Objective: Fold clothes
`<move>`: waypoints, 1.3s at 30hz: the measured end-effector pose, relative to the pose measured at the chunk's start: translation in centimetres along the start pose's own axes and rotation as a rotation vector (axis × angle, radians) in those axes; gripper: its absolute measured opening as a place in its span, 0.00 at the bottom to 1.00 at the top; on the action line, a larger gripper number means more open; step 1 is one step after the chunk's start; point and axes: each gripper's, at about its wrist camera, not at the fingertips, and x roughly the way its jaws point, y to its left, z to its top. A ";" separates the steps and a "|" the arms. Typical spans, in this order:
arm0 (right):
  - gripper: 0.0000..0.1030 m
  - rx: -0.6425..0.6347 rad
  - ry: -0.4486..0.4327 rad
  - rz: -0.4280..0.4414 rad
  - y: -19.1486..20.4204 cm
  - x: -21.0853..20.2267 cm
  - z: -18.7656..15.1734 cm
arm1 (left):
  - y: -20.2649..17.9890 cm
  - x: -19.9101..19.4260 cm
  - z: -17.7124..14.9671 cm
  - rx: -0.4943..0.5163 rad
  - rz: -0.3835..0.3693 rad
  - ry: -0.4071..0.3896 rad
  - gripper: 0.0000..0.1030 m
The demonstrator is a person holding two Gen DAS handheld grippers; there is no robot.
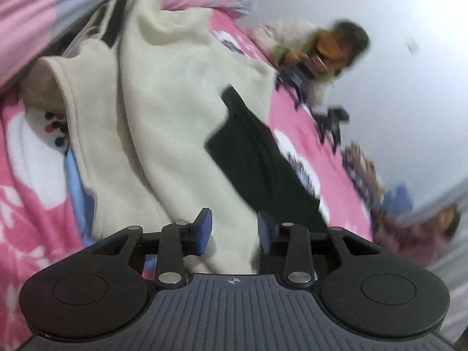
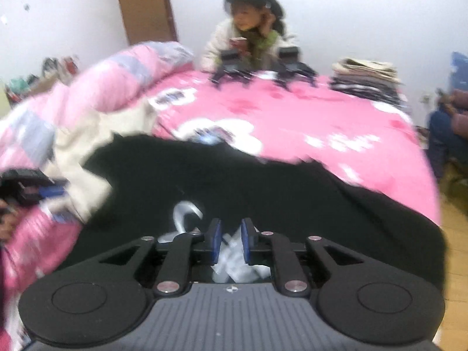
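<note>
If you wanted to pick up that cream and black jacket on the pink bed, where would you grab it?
I'd probably pinch the cream jacket at its near hem, just ahead of the left claw, coming in low from the near side of the bed. The fabric there lies flat in a thin edge that open jaws could close over; the middle is bunched in thick folds.

**The room around my bed**

I face plain white walls (image 2: 351, 14) with a brown wooden door (image 2: 146, 3) at the far left. A bed (image 2: 292, 117) under a pink patterned sheet fills the middle, a pink and grey quilt (image 2: 117, 70) heaped along its left edge. Wooden floor (image 2: 453, 263) shows past its right edge. The light is even and soft.
</note>
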 end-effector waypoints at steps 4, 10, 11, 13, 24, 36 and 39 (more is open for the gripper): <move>0.34 0.107 0.010 0.148 1.7 5.6 4.5 | 2.0 2.4 1.8 -0.079 -0.021 -0.021 0.39; 0.37 0.281 0.102 0.266 4.6 15.8 9.5 | 3.3 5.3 2.1 -0.088 -0.104 -0.070 0.44; 0.38 0.267 0.111 0.263 5.5 17.2 9.9 | 3.7 5.4 2.0 -0.120 -0.126 -0.084 0.44; 0.38 0.243 0.135 0.264 7.3 19.7 10.3 | 4.1 5.6 2.0 -0.155 -0.150 -0.097 0.44; 0.38 0.193 0.190 0.350 15.0 27.8 12.5 | 1.8 3.8 0.6 -0.022 -0.149 -0.207 0.42; 0.47 0.110 0.193 0.403 19.9 32.0 15.3 | 0.3 4.2 1.6 -0.019 -0.142 -0.223 0.42; 0.48 0.078 0.199 0.392 21.3 33.4 15.6 | 0.7 4.7 1.6 -0.036 -0.119 -0.220 0.39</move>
